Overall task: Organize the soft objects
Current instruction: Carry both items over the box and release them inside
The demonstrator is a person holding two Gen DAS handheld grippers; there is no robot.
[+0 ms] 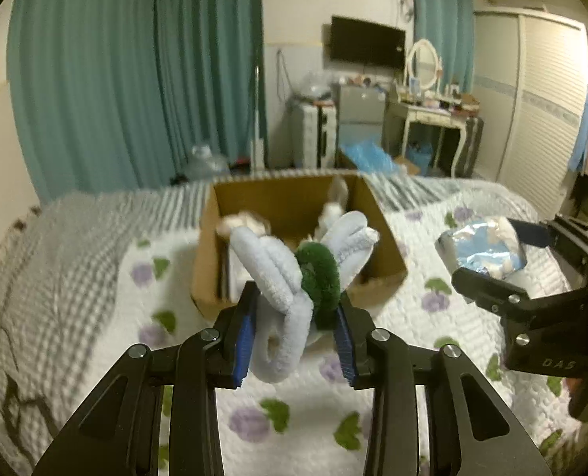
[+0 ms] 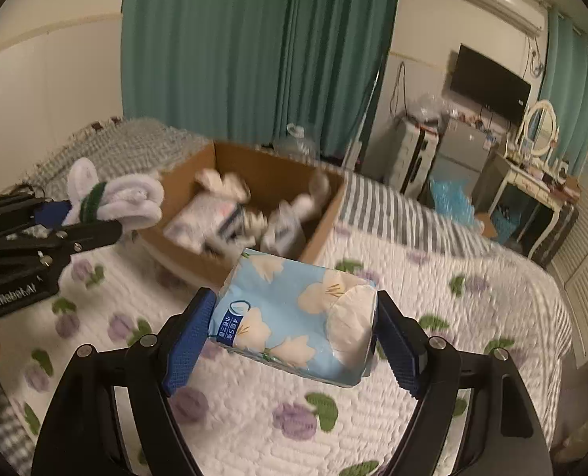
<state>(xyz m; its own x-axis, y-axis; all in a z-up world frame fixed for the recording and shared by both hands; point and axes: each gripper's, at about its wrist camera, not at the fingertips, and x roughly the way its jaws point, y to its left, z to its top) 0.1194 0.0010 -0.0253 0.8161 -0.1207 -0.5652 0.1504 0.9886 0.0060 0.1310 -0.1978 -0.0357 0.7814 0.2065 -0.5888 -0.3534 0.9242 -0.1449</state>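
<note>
Your left tongs are closed on the pale blue towel bundle at its green band, lifted off the bed just short of the cardboard box, apparently so it can drop in with the soft things already there; its long axis crosses the fingers, rolled ends flaring toward the box. Your right tongs squeeze the blue flowered tissue pack across its length, held near the box's front corner, its papery end toward the right finger.

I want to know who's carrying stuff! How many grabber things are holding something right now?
2. The left hand-held gripper holds a pale blue towel bundle near the cardboard box. The right hand-held gripper holds a blue tissue pack over the bed.
</note>
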